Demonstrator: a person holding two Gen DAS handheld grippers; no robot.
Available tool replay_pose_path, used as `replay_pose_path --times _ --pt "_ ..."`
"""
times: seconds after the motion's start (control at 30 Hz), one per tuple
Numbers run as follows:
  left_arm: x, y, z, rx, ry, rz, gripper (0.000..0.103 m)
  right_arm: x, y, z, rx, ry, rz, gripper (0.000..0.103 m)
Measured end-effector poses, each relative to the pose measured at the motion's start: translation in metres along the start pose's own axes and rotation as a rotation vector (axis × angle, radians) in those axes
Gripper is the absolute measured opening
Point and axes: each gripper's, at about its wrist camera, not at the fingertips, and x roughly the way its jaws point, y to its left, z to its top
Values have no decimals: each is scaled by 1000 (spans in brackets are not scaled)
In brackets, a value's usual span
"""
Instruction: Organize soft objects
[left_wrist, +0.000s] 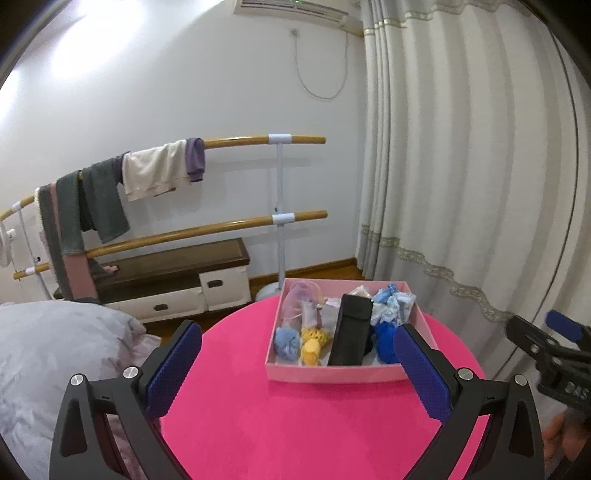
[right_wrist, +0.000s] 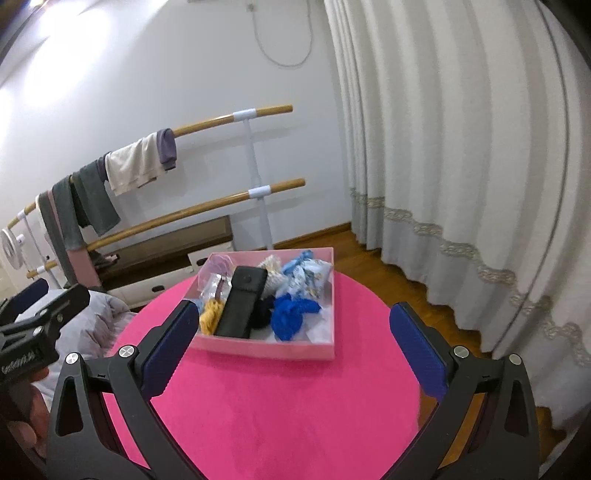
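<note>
A pink box (left_wrist: 332, 373) stands on the round pink table (left_wrist: 277, 424); it also shows in the right wrist view (right_wrist: 266, 349). Inside lie a black case (left_wrist: 351, 332), a yellow soft item (left_wrist: 312, 345), a light blue ball (left_wrist: 287, 341), a royal blue bundle (left_wrist: 386, 343) and patterned blue-white cloth (left_wrist: 391, 301). My left gripper (left_wrist: 297, 363) is open and empty, held above the table in front of the box. My right gripper (right_wrist: 293, 345) is open and empty, also in front of the box.
A wooden double bar rack (left_wrist: 240, 142) with hanging towels (left_wrist: 155, 173) stands by the wall, above a low bench (left_wrist: 177, 273). A grey duvet (left_wrist: 55, 350) lies at the left. Curtains (left_wrist: 461, 166) hang at the right.
</note>
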Motion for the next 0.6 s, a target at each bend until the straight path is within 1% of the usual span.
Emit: replay_pose_path --times 0.1,0.3,0.47,0.6 --pt "-29 0 -14 -9 4 14 103 -24 7 -16 -18 -18 -19 103" --pt "-66 -4 -31 -8 13 42 103 -56 22 -40 -52 -39 -8 103" --pt "-89 -3 -39 5 20 69 103 -63 32 -53 -57 -33 7 103" --pt "-97 -1 -39 -7 24 74 103 -62 33 -56 -50 -25 9 103"
